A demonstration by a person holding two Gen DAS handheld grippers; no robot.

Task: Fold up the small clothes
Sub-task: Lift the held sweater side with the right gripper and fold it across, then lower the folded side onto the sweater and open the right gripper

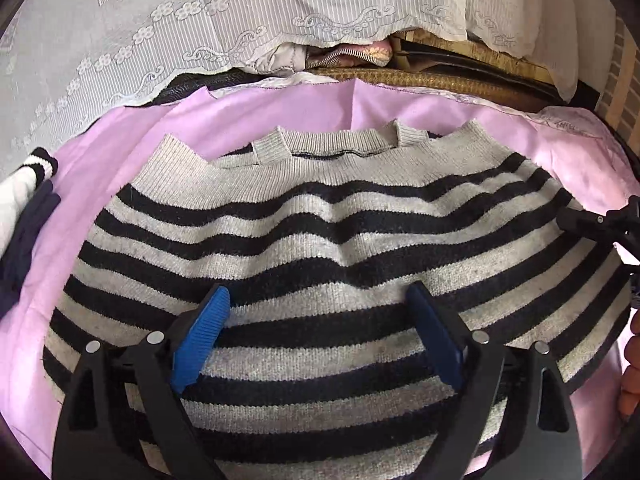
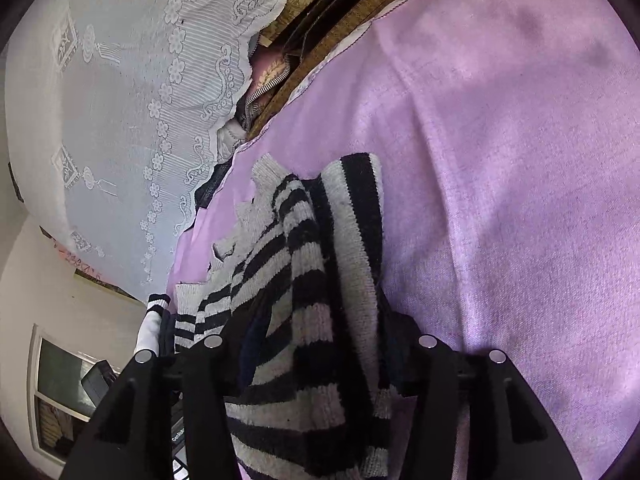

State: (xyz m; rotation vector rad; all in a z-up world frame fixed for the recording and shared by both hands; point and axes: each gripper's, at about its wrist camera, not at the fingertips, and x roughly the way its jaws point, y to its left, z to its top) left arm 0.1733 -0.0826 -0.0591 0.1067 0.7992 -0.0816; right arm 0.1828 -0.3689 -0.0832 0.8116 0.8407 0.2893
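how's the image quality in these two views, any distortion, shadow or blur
Left wrist view: strong fisheye bowing of the striped sweater, dark vignetted corners, even daylight, sharp. Right wrist view: tilted, soft shadow patches on the pink sheet, sweater near the fingers dim and slightly soft.

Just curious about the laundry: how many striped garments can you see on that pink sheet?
2. The grey-and-black striped sweater lies spread across the middle of the pink sheet; a white garment with a black-striped cuff sits at its left edge. Others may be hidden.
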